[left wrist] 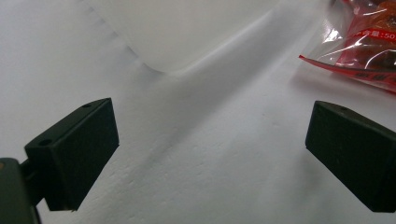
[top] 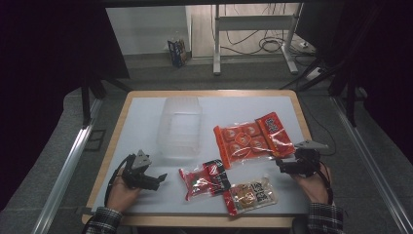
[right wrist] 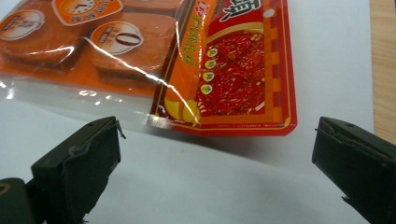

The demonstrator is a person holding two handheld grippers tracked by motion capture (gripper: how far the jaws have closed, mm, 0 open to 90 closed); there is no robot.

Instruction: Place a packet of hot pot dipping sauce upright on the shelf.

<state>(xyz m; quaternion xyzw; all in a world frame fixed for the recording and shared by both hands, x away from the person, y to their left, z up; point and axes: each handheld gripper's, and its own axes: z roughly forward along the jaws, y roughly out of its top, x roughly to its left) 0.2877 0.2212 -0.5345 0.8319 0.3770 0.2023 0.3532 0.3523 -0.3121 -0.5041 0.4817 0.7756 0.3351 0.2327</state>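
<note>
A clear plastic bin (top: 179, 126) stands on the white table top (top: 146, 112), left of centre. To its right lies a large orange snack packet (top: 253, 138), and below it a small red packet (top: 204, 179) and a brown-and-red packet (top: 251, 196). My left gripper (top: 160, 178) rests low at the front left, open, jaws wide apart over bare table; the bin's corner (left wrist: 163, 56) and the red packet (left wrist: 364, 46) lie just ahead of it. My right gripper (top: 282, 165) is open too, pointing at the orange packet's near edge (right wrist: 219, 126) without touching it.
The wooden table rim (top: 204, 92) frames the white surface; its edge (right wrist: 383, 60) runs close by the right gripper. Beyond the table sit a metal stand (top: 253, 39), floor cables and a small box (top: 178, 51). Dark curtains hang on both sides.
</note>
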